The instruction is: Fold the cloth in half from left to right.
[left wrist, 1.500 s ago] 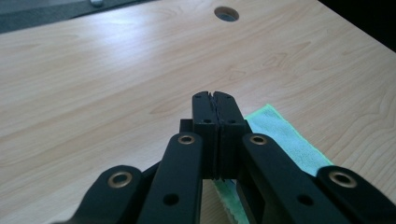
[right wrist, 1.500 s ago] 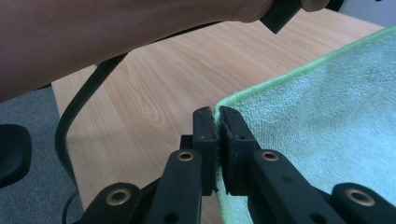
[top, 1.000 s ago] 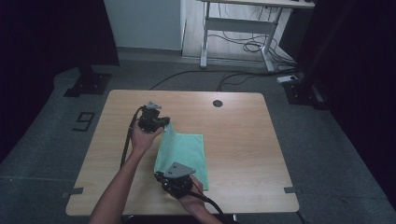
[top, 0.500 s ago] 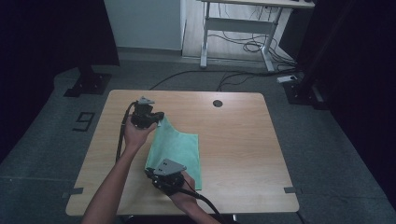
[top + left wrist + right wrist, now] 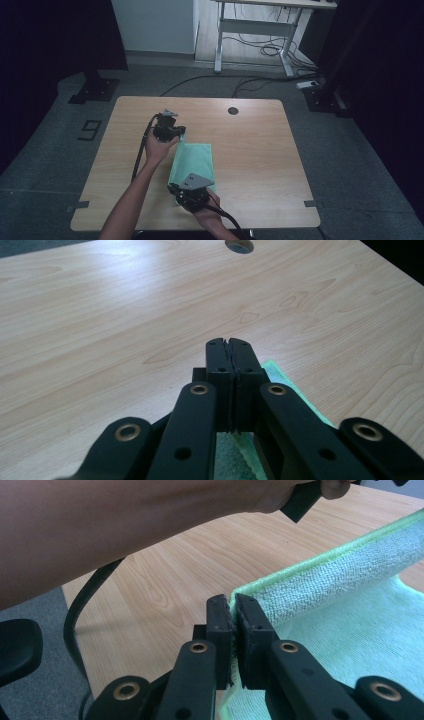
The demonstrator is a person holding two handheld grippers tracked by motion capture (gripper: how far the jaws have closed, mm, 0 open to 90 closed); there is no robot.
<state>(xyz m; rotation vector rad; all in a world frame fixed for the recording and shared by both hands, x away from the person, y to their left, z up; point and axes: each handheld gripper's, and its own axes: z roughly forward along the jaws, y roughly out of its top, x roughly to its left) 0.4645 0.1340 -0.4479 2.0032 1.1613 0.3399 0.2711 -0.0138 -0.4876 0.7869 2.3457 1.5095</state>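
A light green towel (image 5: 196, 159) lies near the middle of the wooden table (image 5: 260, 165). My left gripper (image 5: 169, 131) is at the towel's far left corner. In the left gripper view the jaws are pressed together at the gripper's tip (image 5: 230, 347), with green cloth (image 5: 281, 381) coming out beneath them. My right gripper (image 5: 189, 194) is at the near left corner, shut on the towel's hemmed edge. In the right gripper view that gripper (image 5: 232, 605) holds a raised fold of the towel (image 5: 350, 595) above the layer under it.
A round cable hole (image 5: 232, 110) sits near the table's far edge. The left gripper's black cable (image 5: 140, 150) runs along the forearm (image 5: 125, 525) to the near table edge. A desk frame (image 5: 250, 30) and loose cables stand on the floor behind the table.
Both grippers swung left with the towel's left edge, then came back right. The towel now looks narrower, with its left side doubled over.
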